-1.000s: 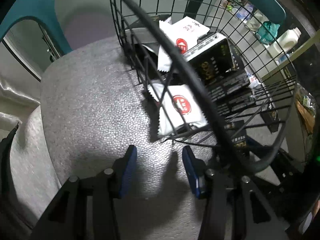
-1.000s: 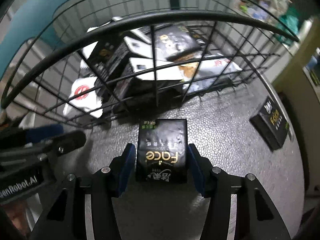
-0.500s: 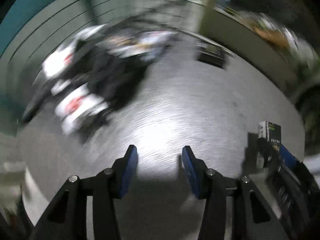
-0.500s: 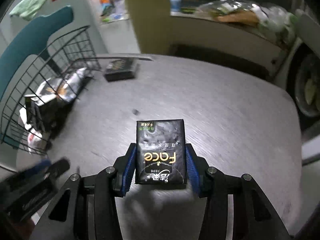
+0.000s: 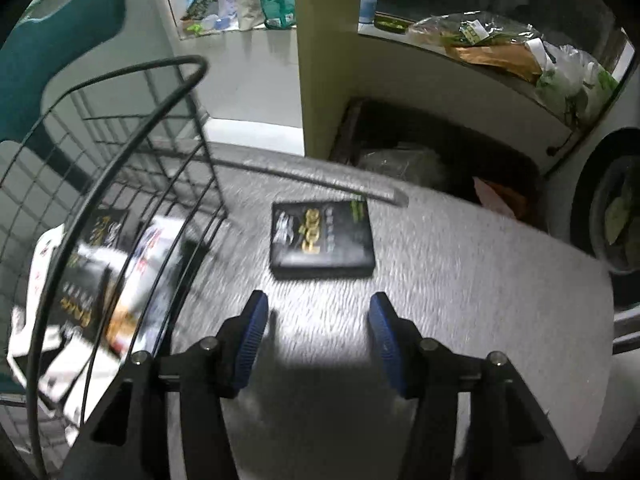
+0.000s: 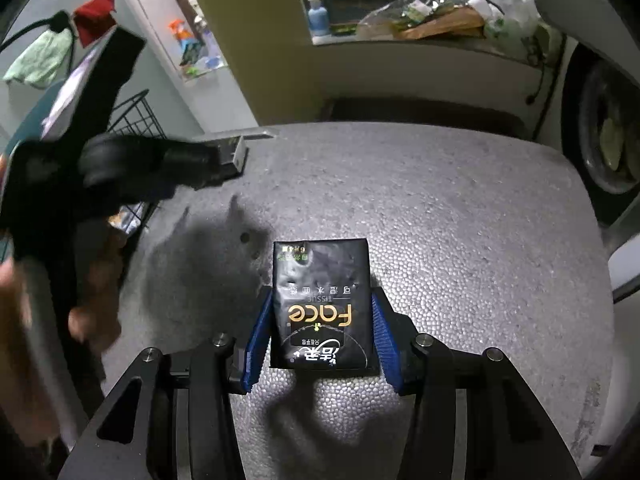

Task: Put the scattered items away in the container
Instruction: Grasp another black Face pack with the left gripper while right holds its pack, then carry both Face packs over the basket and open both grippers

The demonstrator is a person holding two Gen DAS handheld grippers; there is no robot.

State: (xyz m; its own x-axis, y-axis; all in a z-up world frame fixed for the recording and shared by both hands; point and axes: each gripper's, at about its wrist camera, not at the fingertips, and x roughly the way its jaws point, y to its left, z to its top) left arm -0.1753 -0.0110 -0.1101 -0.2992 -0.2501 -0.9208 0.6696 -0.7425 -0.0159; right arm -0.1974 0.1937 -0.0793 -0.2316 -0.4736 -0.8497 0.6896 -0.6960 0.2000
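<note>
Dim, fisheye-warped views; bright central glare, hard shadows, left view motion-blurred.

My left gripper [image 5: 316, 322] hangs over the grey tabletop [image 5: 460, 280], jaws opening with nothing between them, a black tissue pack [image 5: 322, 236] lying just ahead; the wire basket [image 5: 120, 184] of packets stands at left.

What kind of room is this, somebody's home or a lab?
Probably a lived-in home, perhaps a utility corner: a cluttered sill with a bottle and grocery bags, plus cloths hanging on the wall.
</note>
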